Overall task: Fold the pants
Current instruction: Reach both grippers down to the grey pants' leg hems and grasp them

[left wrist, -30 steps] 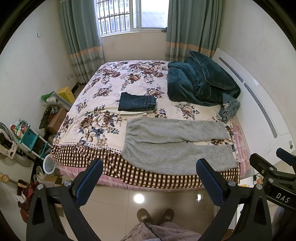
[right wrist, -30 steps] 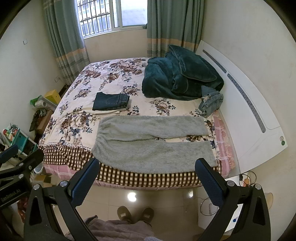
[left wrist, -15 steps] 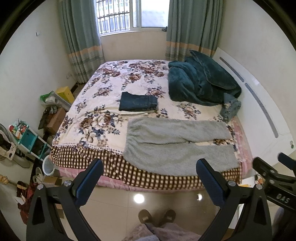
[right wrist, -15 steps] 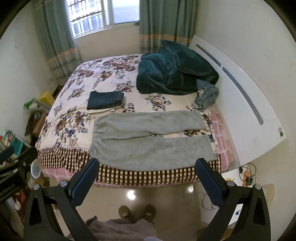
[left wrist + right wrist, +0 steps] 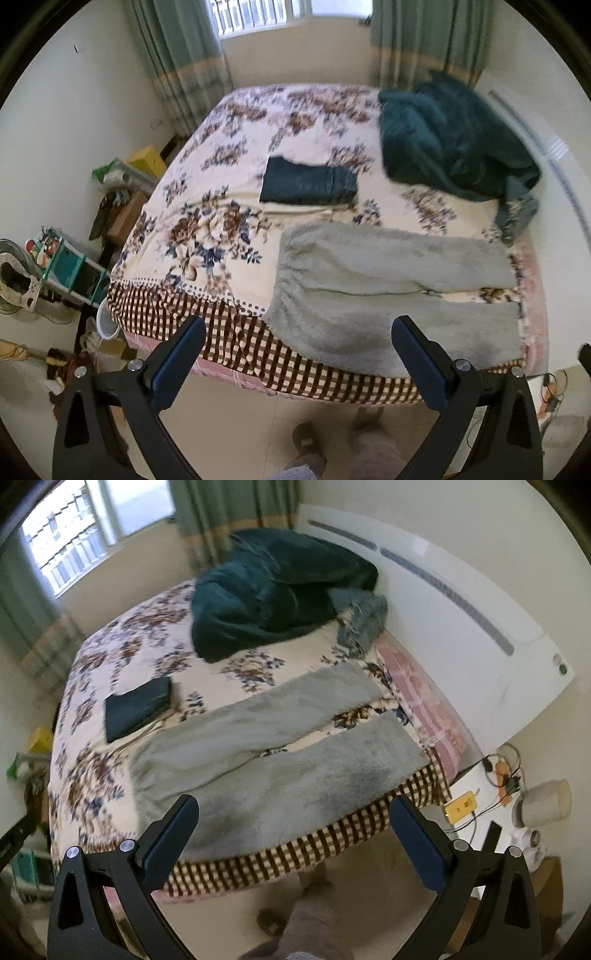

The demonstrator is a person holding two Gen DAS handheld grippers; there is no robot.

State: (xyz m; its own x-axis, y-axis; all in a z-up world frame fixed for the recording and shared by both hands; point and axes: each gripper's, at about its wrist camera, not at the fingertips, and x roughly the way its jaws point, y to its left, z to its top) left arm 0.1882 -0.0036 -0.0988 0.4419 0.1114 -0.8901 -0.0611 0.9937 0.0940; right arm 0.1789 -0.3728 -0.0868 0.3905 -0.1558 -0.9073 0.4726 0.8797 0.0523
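Grey fleece pants (image 5: 388, 291) lie spread flat on the near part of the bed, waistband to the left, both legs stretched to the right; they also show in the right wrist view (image 5: 273, 753). My left gripper (image 5: 297, 360) is open and empty, in the air in front of the bed's near edge, toward the waistband end. My right gripper (image 5: 295, 836) is open and empty, in front of the near edge below the lower leg.
Folded dark jeans (image 5: 308, 181) lie behind the pants. A teal blanket (image 5: 450, 147) is heaped at the back right by the white headboard (image 5: 461, 602). Shelves and clutter (image 5: 70, 262) stand left of the bed. A bedside table with cables (image 5: 495, 786) stands at right.
Both grippers have moved closer to the bed. The left view has shifted toward the waistband end, the right view has swung toward the leg ends and tilted. The pants have not moved.
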